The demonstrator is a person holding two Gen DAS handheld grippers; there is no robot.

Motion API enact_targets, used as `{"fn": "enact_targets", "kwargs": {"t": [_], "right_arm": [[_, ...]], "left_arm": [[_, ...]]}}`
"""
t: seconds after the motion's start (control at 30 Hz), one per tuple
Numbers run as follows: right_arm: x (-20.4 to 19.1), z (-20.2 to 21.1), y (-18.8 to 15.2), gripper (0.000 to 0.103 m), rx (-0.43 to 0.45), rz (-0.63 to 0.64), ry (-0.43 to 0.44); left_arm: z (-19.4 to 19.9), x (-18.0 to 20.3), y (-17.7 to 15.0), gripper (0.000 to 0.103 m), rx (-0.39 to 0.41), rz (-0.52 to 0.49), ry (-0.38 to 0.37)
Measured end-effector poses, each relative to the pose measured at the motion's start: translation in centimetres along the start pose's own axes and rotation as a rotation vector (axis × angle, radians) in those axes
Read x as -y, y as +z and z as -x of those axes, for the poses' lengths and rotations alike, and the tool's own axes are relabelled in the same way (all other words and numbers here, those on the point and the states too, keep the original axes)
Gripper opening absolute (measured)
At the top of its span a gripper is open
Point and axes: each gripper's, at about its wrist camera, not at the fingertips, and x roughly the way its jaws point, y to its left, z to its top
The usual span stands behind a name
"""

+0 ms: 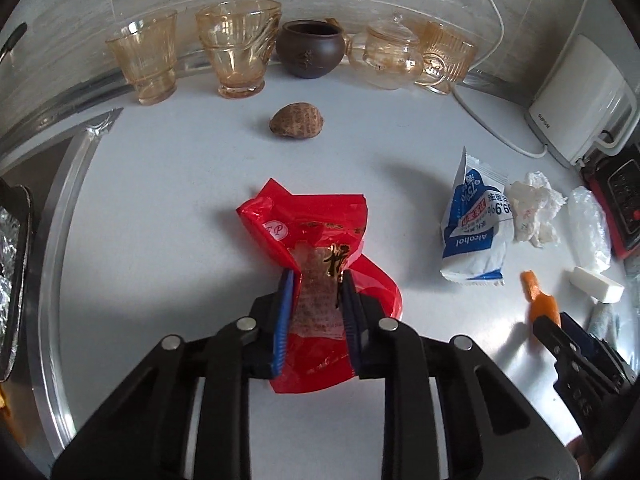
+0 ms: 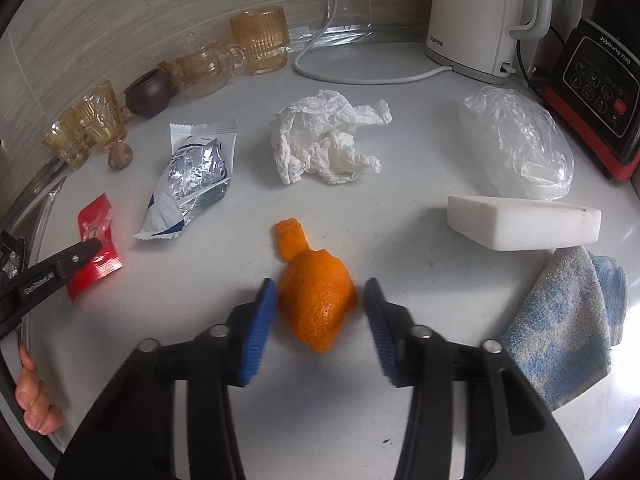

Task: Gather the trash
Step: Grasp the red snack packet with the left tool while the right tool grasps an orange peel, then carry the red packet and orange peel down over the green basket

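Early days on the cleanup, I'd say: nothing I can see has reached a bin yet, and no bin shows in either view.

My left tool (image 1: 316, 312) is pinched narrow on the red snack wrapper (image 1: 316, 236), pads pressing its clear middle, wrapper crumpled w/ its far end apparently on the white worktop (image 1: 180, 168) still. So item one is gripped, not yet carried off.

My right tool (image 2: 320, 320) straddles the orange peel (image 2: 316, 300). Left pad looks to be touching the peel, right pad shows a gap, so I'd call it not clamped yet. Peel sits flat on the worktop.

Still lying loose, approx. left to right in the right wrist view:
- alcohol wipe packet (image 2: 188, 184), torn open, foil showing
- crumpled tissue (image 2: 324, 140)
- clear plastic bag (image 2: 520, 144), near the blender base (image 2: 600, 92)

Probably not trash, leave: white sponge block (image 2: 524, 222), blue-white cloth (image 2: 568, 328), kettle (image 2: 480, 16), amber glasses (image 1: 236, 48), brown clay cup (image 1: 310, 48). The small brown nut-like lump (image 1: 292, 119) near the glasses: can't tell, maybe trash.

So 1 held, 1 abt to be held, at least 3 to go.
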Motion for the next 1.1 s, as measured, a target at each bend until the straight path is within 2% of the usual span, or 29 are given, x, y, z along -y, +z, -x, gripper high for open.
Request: {"fn": "enact_targets", "kwargs": {"t": [0.03,0.13,0.23,0.33,0.5,0.67,0.83,0.97,1.1], "right_arm": [[0.0,0.0,0.0,0.029,0.000,0.000,0.002],[-0.2,0.0,0.0,0.018,-0.001,0.008,0.013],[-0.5,0.4,-0.1,0.016,0.014,0.007,0.031],[-0.6,2.0,-0.7,0.016,0.035,0.009,0.047],[0.3,7.2,-3.5,0.016,0.079,0.013,0.063],[2.3,13.1,-8.9,0.016,0.089,0.021,0.064],[4.6,17.6,-14.7,0.016,0.069,0.040,0.042],[6.8,20.5,-19.6,0.016,0.045,0.011,0.049],[8.3,22.0,-23.1,0.016,0.022,-0.012,0.061]], "left_arm": [[0.3,-0.1,-0.1,0.023,0.001,-0.002,-0.004],[1.6,-0.4,-0.7,0.023,0.026,-0.028,0.000],[3.2,-0.4,-1.3,0.023,0.058,-0.061,0.003],[5.5,-0.6,-2.2,0.023,0.062,-0.081,-0.040],[9.9,0.5,-5.2,0.023,0.081,-0.162,-0.092],[14.2,2.5,-10.2,0.023,0.055,-0.249,-0.162],[17.3,6.2,-17.8,0.024,-0.009,-0.406,-0.237],[17.4,8.5,-23.5,0.024,-0.083,-0.500,-0.277],[15.5,11.1,-29.1,0.025,-0.189,-0.568,-0.315]]}}
